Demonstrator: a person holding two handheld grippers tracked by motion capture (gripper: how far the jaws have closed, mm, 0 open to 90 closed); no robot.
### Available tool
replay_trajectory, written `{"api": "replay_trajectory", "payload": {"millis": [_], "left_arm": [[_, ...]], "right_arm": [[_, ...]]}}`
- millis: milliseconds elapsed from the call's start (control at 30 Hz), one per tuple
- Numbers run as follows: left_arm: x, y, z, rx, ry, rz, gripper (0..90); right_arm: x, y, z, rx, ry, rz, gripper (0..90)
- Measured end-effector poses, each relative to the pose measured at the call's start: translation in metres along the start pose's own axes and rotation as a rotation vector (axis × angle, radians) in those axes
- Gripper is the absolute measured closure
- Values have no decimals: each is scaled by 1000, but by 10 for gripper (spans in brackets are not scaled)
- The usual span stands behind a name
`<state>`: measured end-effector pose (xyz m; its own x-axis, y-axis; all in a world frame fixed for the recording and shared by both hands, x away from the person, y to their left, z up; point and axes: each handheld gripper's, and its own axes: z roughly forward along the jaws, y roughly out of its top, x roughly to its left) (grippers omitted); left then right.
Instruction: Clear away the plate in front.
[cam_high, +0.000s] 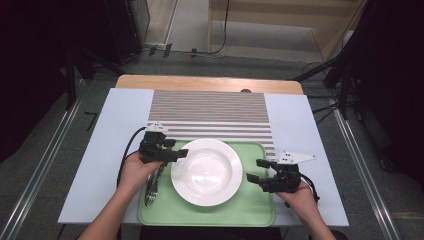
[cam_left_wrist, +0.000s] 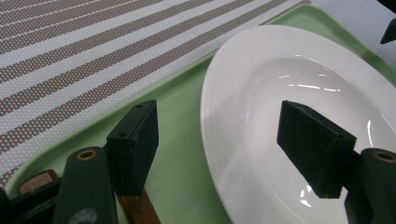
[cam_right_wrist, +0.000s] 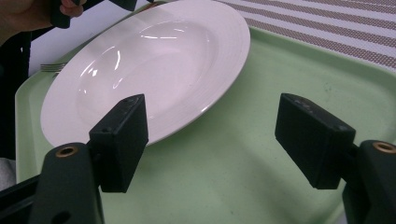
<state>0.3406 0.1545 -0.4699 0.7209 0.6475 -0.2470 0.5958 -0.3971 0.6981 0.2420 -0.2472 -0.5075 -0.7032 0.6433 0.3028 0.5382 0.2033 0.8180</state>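
At the near edge of the worktop (cam_high: 110, 150) sits a green tray (cam_high: 250, 205), w/ a white plate (cam_high: 206, 171) at its centre. On the tray's left strip, just beside the plate, lie a fork (cam_high: 159, 175) and a spoon (cam_high: 150, 192) w/ wooden handles, partly under the left hand.

Left claw (cam_high: 177, 149) hangs over the plate's left rim; jaws wide apart, nothing between them but air, pads not touching the plate. In the left gripper view one pad is over the tray, the other over the plate's bowl.

Right claw (cam_high: 256, 170) is at the tray's right side, near the plate's right rim but apart from it; jaws also wide, holding nothing. In the right gripper view green tray shows between the pads.

Beyond the tray, a brown-and-white striped mat (cam_high: 210, 112) runs to the worktop's far edge.
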Motion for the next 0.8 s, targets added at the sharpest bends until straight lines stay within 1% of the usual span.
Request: {"api": "replay_trajectory", "payload": {"millis": [200,267,400,633,733,800], "left_arm": [[1,0,-11,-16,-4,19,292],[0,-1,-14,-20,-11,19,292],[-2,-2,-19,-27,-9,32,292],[-6,-9,-29,-41,-12,44,292],[-6,-14,-33,-50,-18,37,292],[-6,-17,-35,-56,-15,16,292]], "right_arm": [[0,0,-1,-5,-2,4,247],[0,0,-2,-9,-5,2,247],[0,0,-2,-10,-3,2,247],[-1,0,-4,-18,-8,7,247],[-2,0,-4,-19,-10,9,247],[-2,0,-4,-18,-11,11,248]]}}
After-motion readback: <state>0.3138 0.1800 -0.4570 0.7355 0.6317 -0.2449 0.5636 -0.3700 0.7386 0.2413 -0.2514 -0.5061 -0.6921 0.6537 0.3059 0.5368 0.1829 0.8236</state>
